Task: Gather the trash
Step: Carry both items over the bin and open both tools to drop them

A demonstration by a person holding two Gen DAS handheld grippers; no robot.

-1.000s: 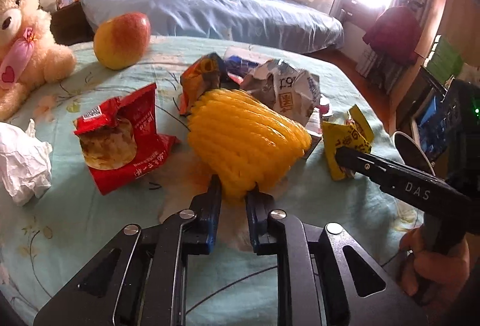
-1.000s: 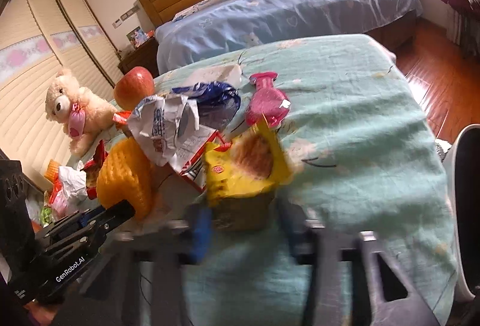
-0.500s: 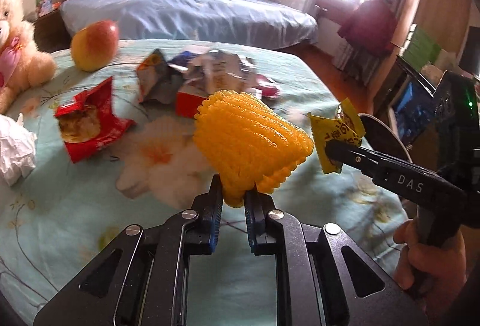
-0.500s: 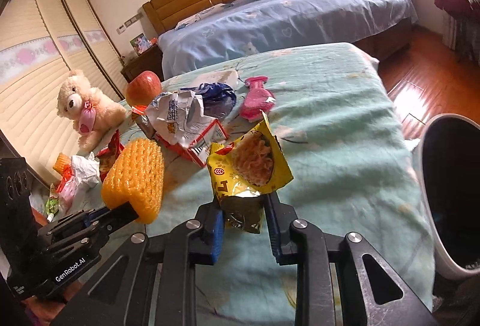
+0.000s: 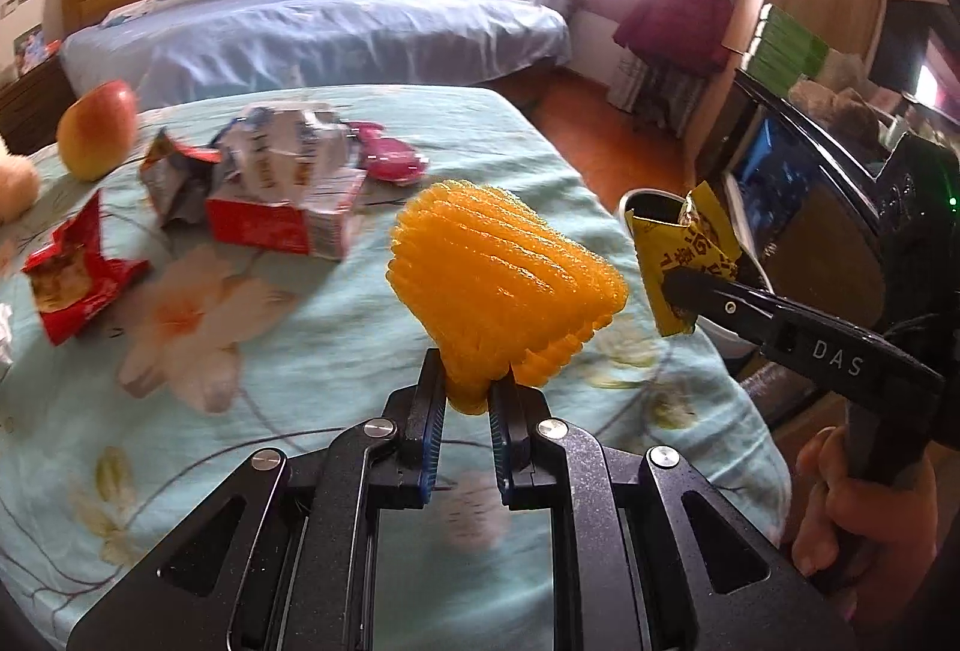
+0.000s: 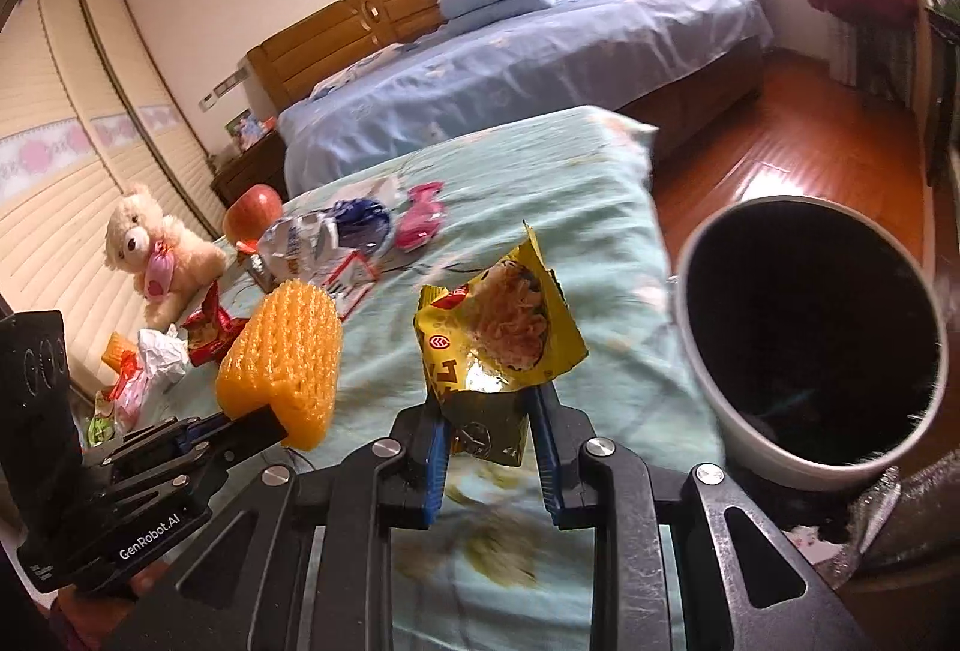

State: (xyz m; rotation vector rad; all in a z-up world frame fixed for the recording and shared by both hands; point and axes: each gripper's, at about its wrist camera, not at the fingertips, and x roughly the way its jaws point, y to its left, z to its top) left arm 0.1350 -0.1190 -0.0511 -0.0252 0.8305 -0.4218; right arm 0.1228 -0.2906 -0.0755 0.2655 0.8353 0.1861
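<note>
Both tongs have carried their trash toward the bin (image 6: 810,339) at right. The left tongs (image 5: 468,399) pinch only a corner of the orange foam net (image 5: 504,291); the right tongs (image 6: 489,411) are closed on the yellow wrapper (image 6: 498,333). Either could slip out before the bin.

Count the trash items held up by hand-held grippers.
2. Orange foam net: clamped in the left hand-held gripper. Yellow snack wrapper: in the right hand-held gripper, whose jaws have just been closing on it, beside the bin. None seems hidden.

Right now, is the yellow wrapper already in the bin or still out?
Out. The yellow wrapper is pinched upright in the right gripper, over the bedspread beside the bin.
</note>
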